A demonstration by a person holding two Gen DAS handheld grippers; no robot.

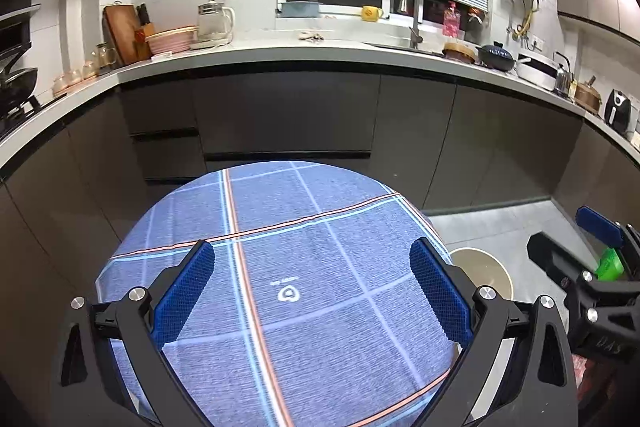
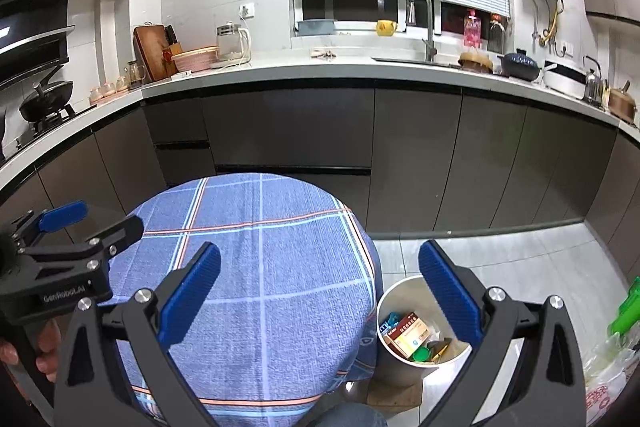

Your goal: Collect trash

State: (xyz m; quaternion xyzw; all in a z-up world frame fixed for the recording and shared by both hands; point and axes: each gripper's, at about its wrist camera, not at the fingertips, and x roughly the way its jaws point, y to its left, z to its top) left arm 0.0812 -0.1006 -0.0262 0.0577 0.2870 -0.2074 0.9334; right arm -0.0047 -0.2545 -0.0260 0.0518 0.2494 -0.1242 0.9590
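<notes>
Kitchen cabinets in dark grey run behind a round table point(image 1: 320, 211) covered by a blue checked cloth, and nothing lies on that cloth in either view. Farthest left in the right wrist view, a hand point(image 2: 44, 347) grips the handle of the left gripper point(image 2: 100, 223), seen from the side over the table's left edge; from this angle its blue-padded finger and black finger stand apart. The left wrist view shows that left gripper point(image 1: 313, 267) from behind, its two blue pads spread wide over the cloth with nothing between them. Moving right, the right gripper point(image 2: 320, 269) is likewise spread wide and empty, its left pad over the cloth and its right pad over the bin. That white trash bin point(image 2: 400, 363) stands on the grey tiled floor just beside the table's right edge, partly tucked under the hanging cloth. Inside it lies the collected trash: a red and white carton point(image 2: 406, 333), a small blue packet point(image 2: 390, 319), a green round piece point(image 2: 420, 354) and a yellowish scrap beside it. In the left wrist view only the bin's pale rim point(image 1: 486, 273) shows past the right pad. Farther right, at the picture's edge, a green plastic object point(image 2: 624, 311) sits above a crumpled clear bag point(image 2: 608, 363) with red print.
</notes>
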